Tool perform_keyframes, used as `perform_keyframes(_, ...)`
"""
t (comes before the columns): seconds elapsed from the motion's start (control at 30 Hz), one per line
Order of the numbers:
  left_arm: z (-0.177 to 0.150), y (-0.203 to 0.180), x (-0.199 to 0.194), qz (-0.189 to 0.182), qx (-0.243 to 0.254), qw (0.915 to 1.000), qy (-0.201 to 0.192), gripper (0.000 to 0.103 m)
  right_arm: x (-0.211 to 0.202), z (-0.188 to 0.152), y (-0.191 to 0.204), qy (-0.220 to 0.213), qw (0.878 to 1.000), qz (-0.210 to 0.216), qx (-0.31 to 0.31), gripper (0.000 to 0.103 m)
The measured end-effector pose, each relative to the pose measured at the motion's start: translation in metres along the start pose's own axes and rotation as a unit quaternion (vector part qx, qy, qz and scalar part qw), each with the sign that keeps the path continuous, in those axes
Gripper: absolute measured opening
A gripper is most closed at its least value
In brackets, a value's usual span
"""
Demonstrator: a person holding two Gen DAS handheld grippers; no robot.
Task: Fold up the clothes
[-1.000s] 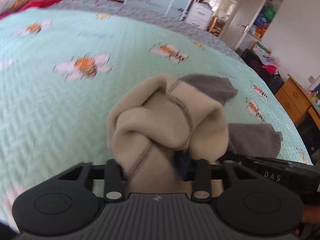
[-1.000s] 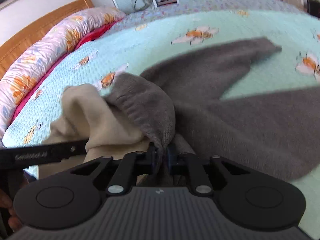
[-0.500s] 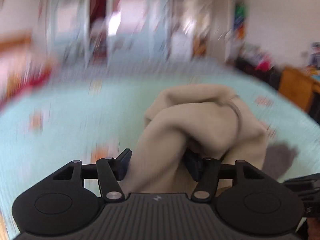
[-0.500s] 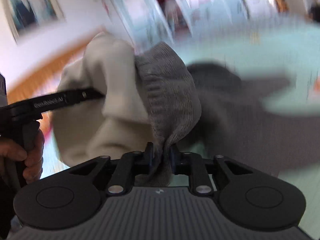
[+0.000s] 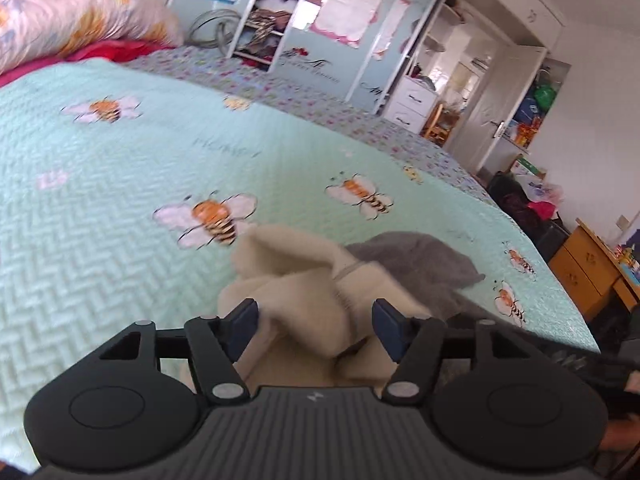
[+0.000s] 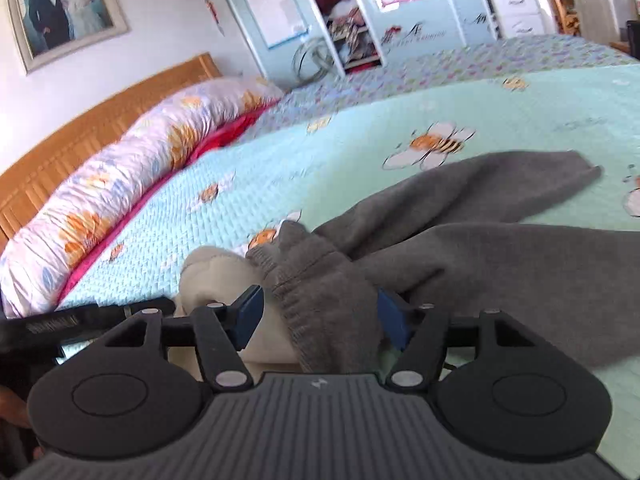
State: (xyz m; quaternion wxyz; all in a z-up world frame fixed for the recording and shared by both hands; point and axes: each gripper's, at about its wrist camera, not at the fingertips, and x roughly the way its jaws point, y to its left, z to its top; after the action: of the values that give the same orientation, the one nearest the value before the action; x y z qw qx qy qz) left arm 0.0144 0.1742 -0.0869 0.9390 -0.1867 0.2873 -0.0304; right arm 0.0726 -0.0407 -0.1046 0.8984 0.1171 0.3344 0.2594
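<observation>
So both claws are spread wide here, nothing pinched. The left claw (image 5: 314, 330) has its blue pads (image 5: 244, 320) well apart, and the cream fleece lining (image 5: 304, 296) of the garment sits bunched up right between them, touching or nearly touching the pads, hard to say which. Just past that lump the grey sweatshirt (image 5: 416, 260) spills out to the right across the bed (image 5: 120, 184), which has that mint quilted cover with the bee print.

From the right wrist view it's the same deal: the right claw (image 6: 320, 318) is open, and the grey ribbed cuff or hem (image 6: 320, 300) is heaped in the gap between its fingers, draping down toward the claw body. Cream lining (image 6: 216, 280) pokes out on the left side of that heap, next to the left pad. The rest of the grey sweatshirt (image 6: 500, 248) runs off to the right, with one sleeve (image 6: 500, 176) stretched flat toward the far side of the bed. The other tool's black handle (image 6: 80, 320) shows at the left edge, just beside the cream bit.

Background stuff: a flowery pillow roll (image 6: 132, 168) along the wooden headboard (image 6: 80, 128), a framed wedding photo (image 6: 60, 8) on the wall, and an open wardrobe (image 5: 280, 20) behind the bed.
</observation>
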Motion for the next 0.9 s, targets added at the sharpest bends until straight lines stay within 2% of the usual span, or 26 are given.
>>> perform_keyframes(0.07, 0.006, 0.002, 0.021, 0.001, -0.007, 0.9997, 0.024, 0.070, 0.020, -0.003, 0.005, 0.034, 0.999, -0.013, -0.018, 0.068)
perform_keyframes(0.1, 0.008, 0.003, 0.032, 0.002, -0.012, 0.9992, 0.038, 0.072, 0.031, -0.006, 0.007, 0.054, 0.998, -0.022, -0.031, 0.064)
perform_keyframes(0.13, 0.007, 0.008, 0.043, 0.005, -0.029, 0.9983, 0.051, 0.072, 0.036, -0.014, 0.009, 0.070, 0.996, -0.026, -0.037, 0.032)
perform_keyframes(0.17, 0.003, 0.012, 0.048, 0.005, -0.044, 0.9974, 0.056, 0.072, 0.039, -0.019, 0.010, 0.082, 0.996, -0.025, -0.041, 0.026)
perform_keyframes(0.27, -0.008, 0.025, 0.051, -0.001, -0.077, 0.9953, 0.058, 0.069, 0.018, -0.034, 0.023, 0.058, 0.996, -0.004, -0.064, 0.026)
perform_keyframes(0.4, -0.019, 0.032, 0.029, -0.018, -0.097, 0.9938, 0.051, 0.037, -0.016, -0.040, 0.036, 0.026, 0.994, 0.016, -0.110, 0.026)
perform_keyframes(0.47, -0.023, 0.031, 0.017, -0.028, -0.097, 0.9938, 0.047, 0.035, -0.034, -0.040, 0.038, 0.010, 0.994, 0.021, -0.105, 0.026)
perform_keyframes(0.57, -0.030, 0.029, -0.003, -0.043, -0.097, 0.9935, 0.040, 0.035, -0.043, -0.029, 0.031, -0.009, 0.998, 0.016, -0.062, 0.026)
perform_keyframes(0.6, -0.032, 0.028, -0.009, -0.048, -0.097, 0.9934, 0.038, 0.034, -0.046, -0.025, 0.029, -0.010, 0.998, 0.026, -0.049, 0.026)
perform_keyframes(0.63, -0.034, 0.028, -0.016, -0.053, -0.097, 0.9932, 0.036, 0.031, -0.049, -0.023, 0.035, -0.015, 0.997, 0.037, -0.060, 0.026)
perform_keyframes(0.7, -0.039, 0.026, -0.028, -0.063, -0.097, 0.9928, 0.031, 0.031, -0.056, -0.020, 0.048, -0.026, 0.994, 0.059, -0.083, 0.026)
perform_keyframes(0.77, -0.043, 0.025, -0.041, -0.072, -0.097, 0.9923, 0.027, 0.031, -0.052, -0.027, 0.063, -0.015, 0.990, 0.069, -0.121, 0.026)
perform_keyframes(0.83, -0.037, 0.012, -0.046, -0.093, -0.082, 0.9920, 0.024, 0.040, -0.040, -0.039, 0.068, 0.021, 0.989, 0.063, -0.135, 0.026)
perform_keyframes(0.87, -0.034, 0.008, -0.043, -0.098, -0.080, 0.9913, 0.033, 0.053, -0.039, -0.044, 0.066, 0.033, 0.989, 0.069, -0.123, 0.026)
perform_keyframes(0.9, -0.031, 0.005, -0.036, -0.100, -0.082, 0.9904, 0.048, 0.060, -0.038, -0.048, 0.065, 0.045, 0.990, 0.076, -0.111, 0.026)
